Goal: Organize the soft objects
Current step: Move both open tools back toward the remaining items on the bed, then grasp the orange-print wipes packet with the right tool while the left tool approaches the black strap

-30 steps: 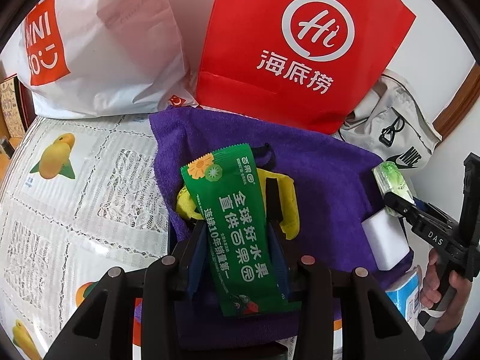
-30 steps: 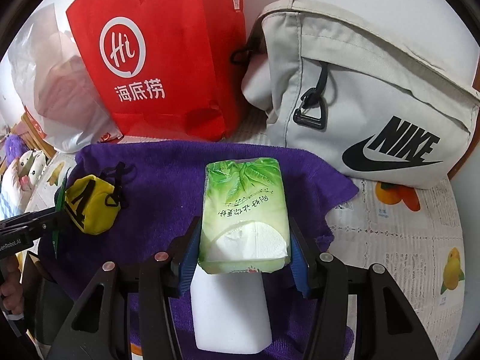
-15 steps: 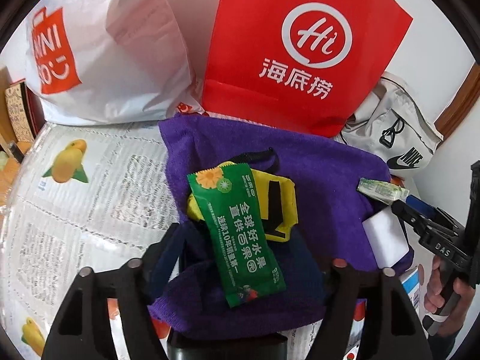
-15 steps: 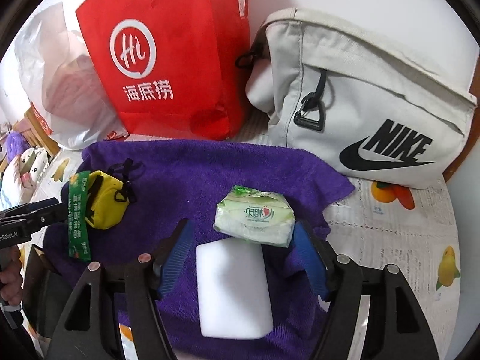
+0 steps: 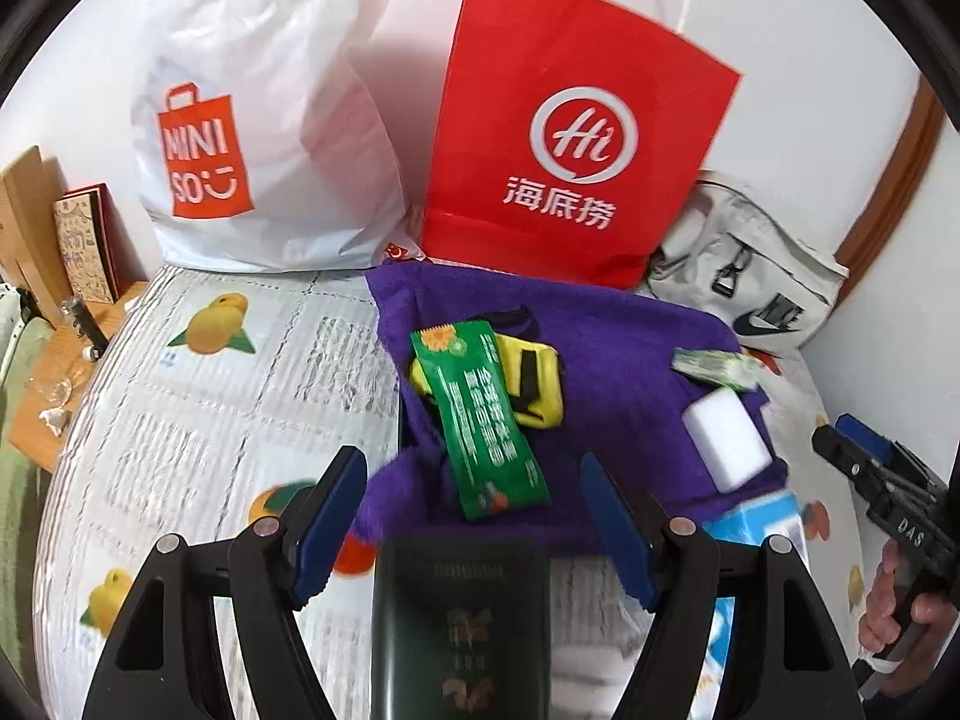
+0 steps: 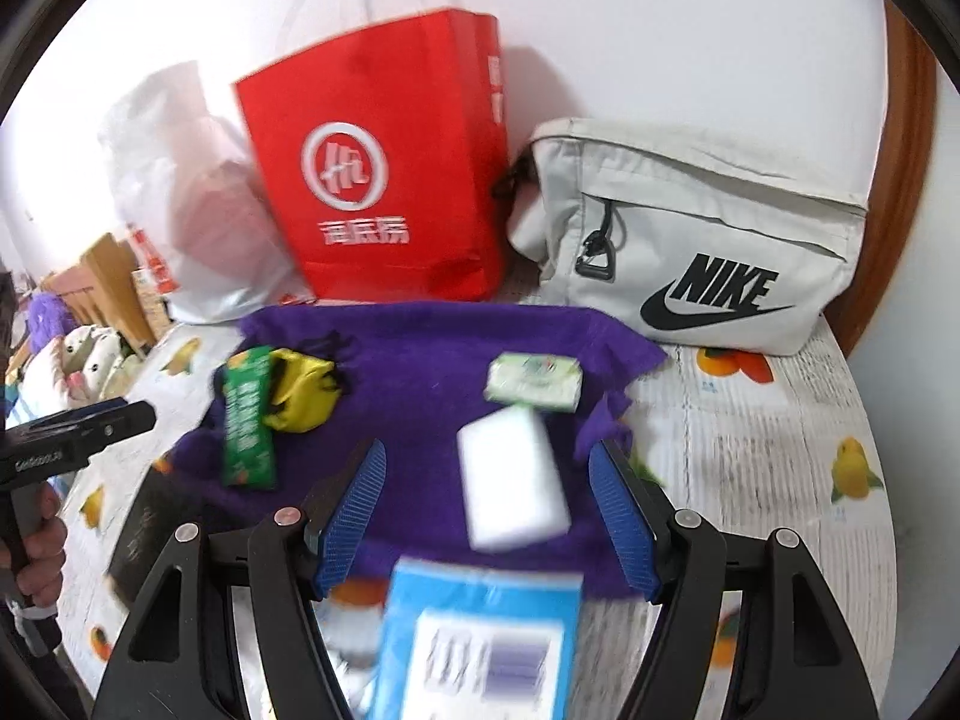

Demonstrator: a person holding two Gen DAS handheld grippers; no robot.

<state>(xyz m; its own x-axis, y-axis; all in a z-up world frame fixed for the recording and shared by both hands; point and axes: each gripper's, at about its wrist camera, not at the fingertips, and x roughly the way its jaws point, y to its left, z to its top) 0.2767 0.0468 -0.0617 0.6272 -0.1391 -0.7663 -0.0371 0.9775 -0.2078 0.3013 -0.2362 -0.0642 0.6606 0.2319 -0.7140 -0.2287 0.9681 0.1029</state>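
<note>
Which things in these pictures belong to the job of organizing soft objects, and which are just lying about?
Part of the job:
purple towel
green packet
yellow pouch
tissue pack
white sponge
left gripper, open
right gripper, open

Just lying about:
red bag
white plastic bag
grey Nike bag
blue box
dark booklet

The towel (image 5: 600, 336) is deep purple. On it lie a green packet (image 5: 480, 420) printed with an orange flower and white lettering, a yellow pouch (image 5: 540, 384) with black straps, a pale green tissue pack (image 6: 534, 381) and a plain white sponge (image 6: 510, 480). The far bag (image 5: 570, 138) is red with a white logo. The tablecloth (image 5: 210, 420) is white with orange fruit.
</note>
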